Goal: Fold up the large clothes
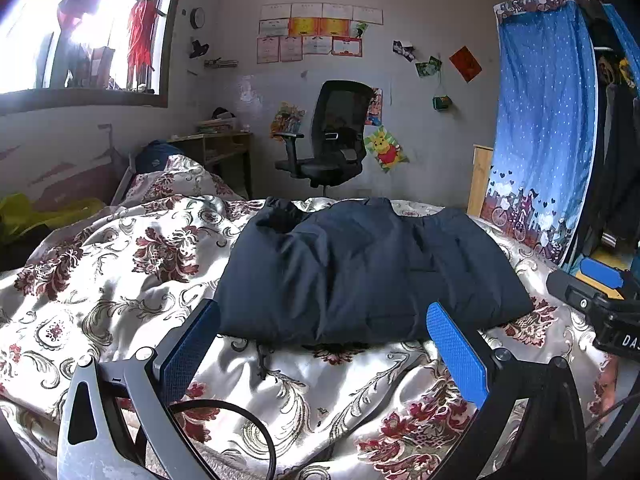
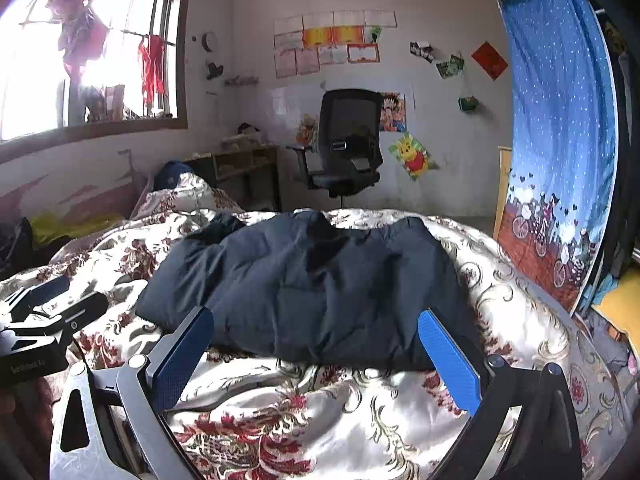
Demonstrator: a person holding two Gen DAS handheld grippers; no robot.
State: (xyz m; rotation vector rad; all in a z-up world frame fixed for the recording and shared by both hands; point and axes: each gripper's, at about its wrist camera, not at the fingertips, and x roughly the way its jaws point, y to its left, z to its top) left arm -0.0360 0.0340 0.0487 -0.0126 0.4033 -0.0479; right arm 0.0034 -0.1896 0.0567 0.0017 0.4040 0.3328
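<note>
A dark navy padded jacket (image 1: 360, 268) is seen lying on the floral quilt (image 1: 120, 280) of the bed, roughly centred and ahead of both grippers. It appears already gathered into a thick, compact block; a sleeve or collar end bulges at its far left corner, and the near hem lies across the quilt as a rounded edge.

The left gripper (image 1: 324, 352) is held low over the quilt, its fingers spread wide with nothing between them; the near hem sits just beyond the blue pads (image 1: 456, 356). The right gripper (image 2: 316, 356) is held likewise, fingers apart and empty, just short of the same hem. Each gripper is visible at the edge of the other's view, so the two are side by side.

Judged step: between folds, or at a check of the finished bundle. No cloth is gripped. How many layers are stacked cannot be told from these views.

If a further fold is wanted, the near hem would need to be pinched at two points well apart, lifted evenly, and carried over toward the far edge. The padded fabric is judged bulky and springy, so a shallow pinch may slip or catch only the top layer.
</note>
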